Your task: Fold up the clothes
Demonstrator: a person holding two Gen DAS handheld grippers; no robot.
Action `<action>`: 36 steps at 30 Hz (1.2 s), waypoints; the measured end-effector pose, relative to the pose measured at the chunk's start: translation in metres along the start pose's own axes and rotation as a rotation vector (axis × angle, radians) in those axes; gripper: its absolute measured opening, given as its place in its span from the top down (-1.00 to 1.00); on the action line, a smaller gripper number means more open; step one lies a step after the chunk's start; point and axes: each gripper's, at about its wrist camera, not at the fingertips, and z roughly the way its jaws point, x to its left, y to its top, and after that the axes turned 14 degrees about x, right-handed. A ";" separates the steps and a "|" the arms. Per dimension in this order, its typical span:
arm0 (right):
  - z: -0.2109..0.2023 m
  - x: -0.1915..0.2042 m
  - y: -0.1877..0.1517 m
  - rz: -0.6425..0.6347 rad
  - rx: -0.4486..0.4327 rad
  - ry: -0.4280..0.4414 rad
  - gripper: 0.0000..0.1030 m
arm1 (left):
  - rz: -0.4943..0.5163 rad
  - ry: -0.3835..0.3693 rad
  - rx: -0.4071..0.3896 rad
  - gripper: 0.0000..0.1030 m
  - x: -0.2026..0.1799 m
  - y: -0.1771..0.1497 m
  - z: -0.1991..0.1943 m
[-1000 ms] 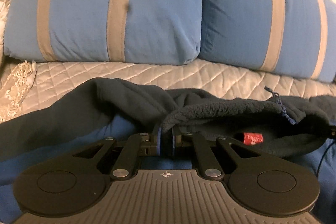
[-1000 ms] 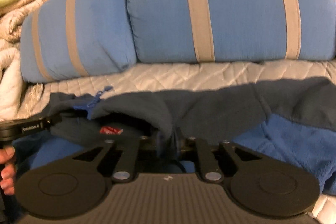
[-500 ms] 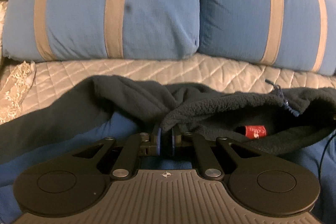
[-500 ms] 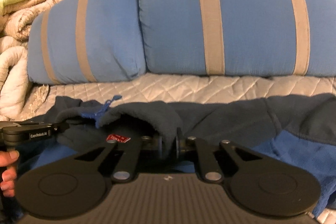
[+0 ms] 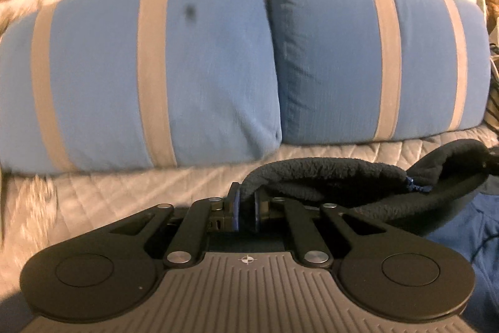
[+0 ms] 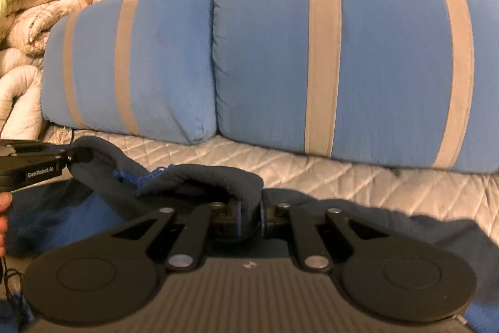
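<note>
Writing: white letters on the side of the left claw [image 6: 75, 158], seen from the right claw's camera, look like "GenRobot.AI". I can read no other words.
Left claw [image 5: 244, 205]: squeezed tight on the thick edge of the dark blue fleece top [image 5: 327, 177]. The cloth comes up out of the blue pads [image 5: 234, 209] and runs off to the right.
Right claw [image 6: 249, 214]: its jaws have just been closing, and now they pinch a fold of the same fleece top [image 6: 202, 180] between them.
Where the top is: it hangs like a soft rope between the two claws, close in front of each one. The pinched edge sits higher than the rest.
Rest of the top: lighter blue cloth [image 5: 461, 227] sags low down on the right side of the left camera's view. In the right camera's view dark cloth spreads flat on the bed on both sides of the claw.
Blue cord [image 6: 137, 177]: a small bright blue string on the edge of the top, between the two claws.
Bed cover [image 6: 312, 173]: pale and quilted, under the top.
Pillows [image 6: 374, 58]: two big blue ones with grey stripes, side by side behind the top, not touching it.
Hand [image 6: 3, 217]: a little bit shows at the left edge, under the left claw.
Blankets [image 6: 37, 5]: rolled in a pile at the far left, green on top.
</note>
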 end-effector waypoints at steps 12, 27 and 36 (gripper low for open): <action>0.052 -0.029 0.065 0.050 0.086 0.021 0.79 | -0.010 0.006 0.052 0.82 -0.001 0.042 0.064; 0.123 -0.049 0.066 0.121 0.139 0.024 0.78 | -0.032 -0.068 0.168 0.73 0.004 0.046 0.138; 0.102 -0.064 0.072 0.202 -0.012 0.151 -0.84 | -0.208 -0.233 0.255 0.02 0.034 0.065 0.130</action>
